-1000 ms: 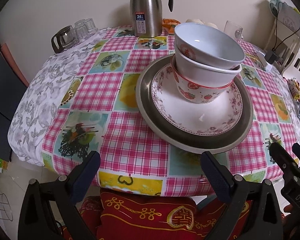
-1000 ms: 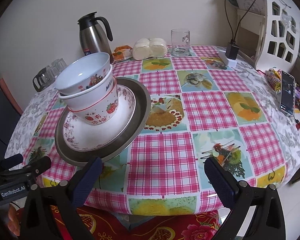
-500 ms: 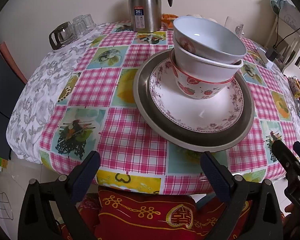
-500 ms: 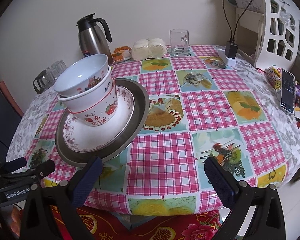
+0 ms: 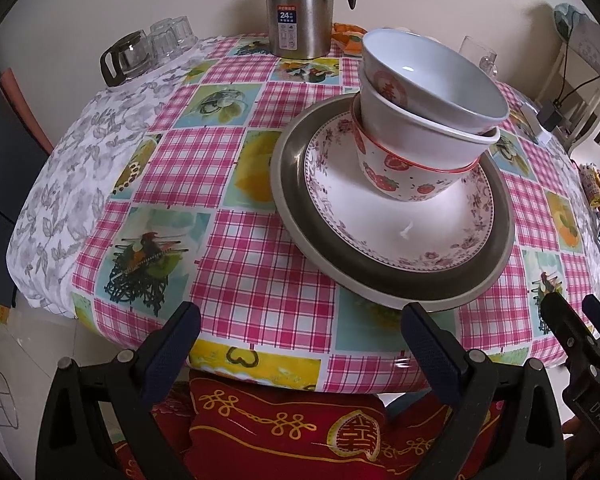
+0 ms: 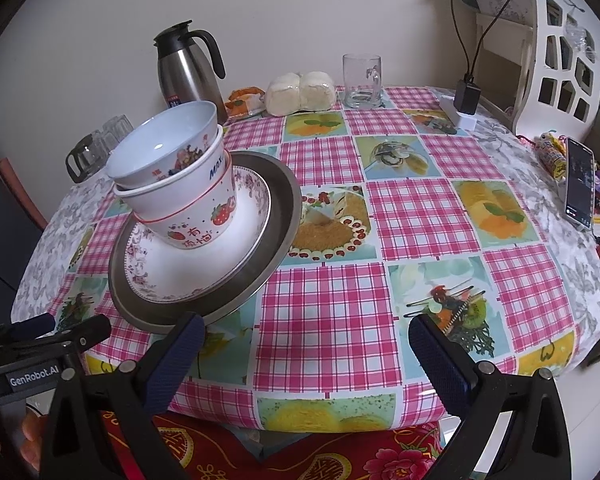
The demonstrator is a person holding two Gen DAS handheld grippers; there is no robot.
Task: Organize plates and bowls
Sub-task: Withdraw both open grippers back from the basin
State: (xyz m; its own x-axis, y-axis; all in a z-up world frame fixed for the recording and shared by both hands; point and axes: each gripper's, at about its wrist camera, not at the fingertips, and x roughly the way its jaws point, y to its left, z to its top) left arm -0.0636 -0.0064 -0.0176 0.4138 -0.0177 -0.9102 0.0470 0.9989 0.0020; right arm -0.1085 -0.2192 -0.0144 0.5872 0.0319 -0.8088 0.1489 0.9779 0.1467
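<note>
A stack stands on the checked tablecloth: a grey plate (image 5: pixel 452 280) (image 6: pixel 276 216) at the bottom, a white floral-rimmed plate (image 5: pixel 404 224) (image 6: pixel 204 268) on it, then a strawberry bowl (image 5: pixel 404 176) (image 6: pixel 200 224), a white bowl (image 5: pixel 412 132) (image 6: pixel 188 188) and a pale blue bowl (image 5: pixel 432 76) (image 6: pixel 160 140) nested on top. My left gripper (image 5: pixel 300 336) is open at the table's near edge, below and left of the stack. My right gripper (image 6: pixel 306 344) is open too, right of the stack, nothing between its fingers.
At the back stand a steel thermos (image 5: pixel 300 8) (image 6: pixel 188 72), upturned glasses (image 5: pixel 148 48), a glass mug (image 6: pixel 360 80), wrapped buns (image 6: pixel 300 92) and a snack pack (image 6: pixel 244 102). A phone (image 6: pixel 578 184) lies at the right edge. A red cushion (image 5: pixel 292 428) sits below the table.
Both grippers have shifted only slightly, with the views tilting a little; the stack has not moved and both stay open.
</note>
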